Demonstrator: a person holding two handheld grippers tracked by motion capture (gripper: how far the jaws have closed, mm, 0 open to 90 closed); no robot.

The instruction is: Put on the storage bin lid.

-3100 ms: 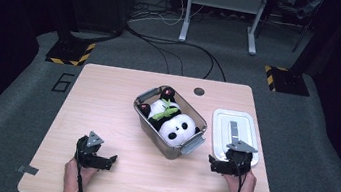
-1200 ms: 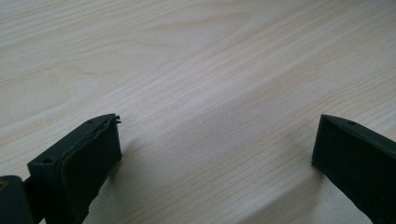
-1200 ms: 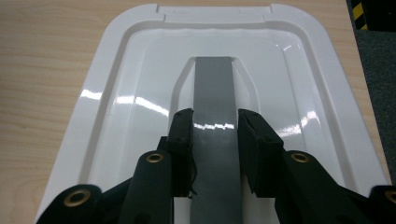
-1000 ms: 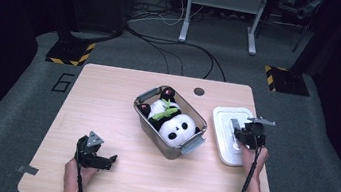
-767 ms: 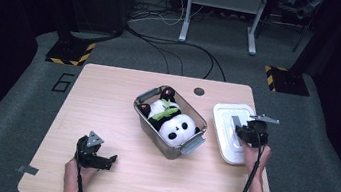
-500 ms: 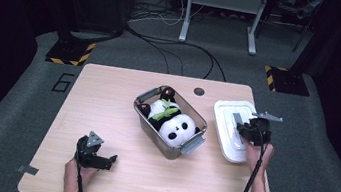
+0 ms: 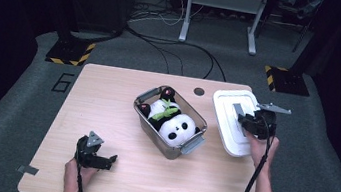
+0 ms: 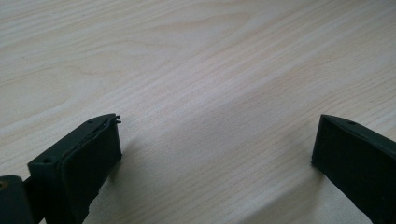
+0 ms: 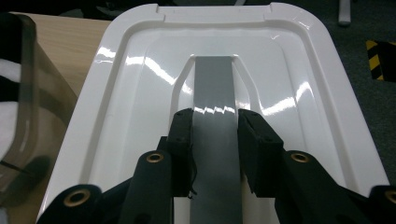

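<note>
A white bin lid (image 7: 230, 115) (image 9: 140, 88) with a grey handle strip (image 9: 215, 116) hangs lifted and tilted at the table's right side. My right gripper (image 7: 248, 123) (image 9: 215, 128) is shut on that handle, one jaw on each side of the strip. A clear plastic bin (image 7: 148, 119) in the middle of the table holds a plush panda (image 7: 177, 126); its wall (image 9: 23, 70) shows at the left of the right gripper view. My left gripper (image 7: 103, 161) (image 8: 215, 154) rests open on the bare wood near the front left, nothing between its jaws.
The wooden table (image 7: 102, 101) has bare room left of the bin. A round black grommet (image 7: 199, 91) sits near its far edge. Cables and a black-yellow striped foot (image 7: 282, 79) lie on the floor beyond the table.
My right gripper moved from the front right to the lid, and over the last second it has raised the lid off the table by its handle. The left gripper stayed put.
</note>
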